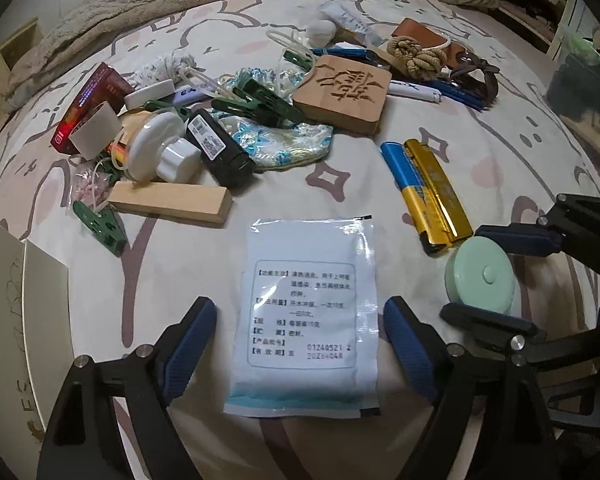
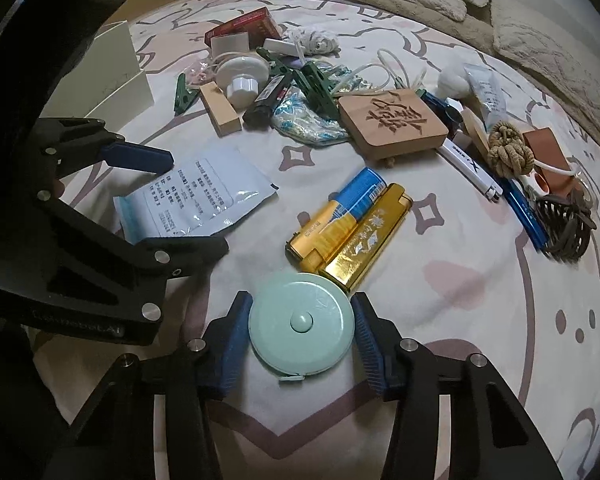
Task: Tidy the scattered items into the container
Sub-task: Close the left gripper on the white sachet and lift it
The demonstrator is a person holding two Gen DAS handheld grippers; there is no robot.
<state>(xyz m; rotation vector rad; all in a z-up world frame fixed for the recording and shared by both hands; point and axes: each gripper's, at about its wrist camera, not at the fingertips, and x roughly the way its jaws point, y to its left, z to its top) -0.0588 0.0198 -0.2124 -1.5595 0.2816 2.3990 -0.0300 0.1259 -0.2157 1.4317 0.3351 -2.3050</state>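
Observation:
A white medicine sachet (image 1: 304, 312) lies flat on the bedsheet between the open fingers of my left gripper (image 1: 300, 344), which straddles it without touching. A mint-green round tape measure (image 2: 302, 334) lies on the sheet between the blue pads of my right gripper (image 2: 300, 340); the pads stand just beside its rim, and I cannot tell whether they press it. The tape measure (image 1: 480, 276) and right gripper also show in the left wrist view. A white open box (image 2: 112, 76) stands at the far left.
Two lighters, blue-yellow and gold (image 2: 348, 228), lie just beyond the tape measure. A pile of scattered items lies farther back: wooden block (image 1: 172, 202), carved wooden tile (image 1: 344, 94), green clips (image 1: 256, 102), black device (image 1: 220, 148), rope knot (image 2: 510, 154), pens (image 2: 524, 208), red box (image 1: 88, 106).

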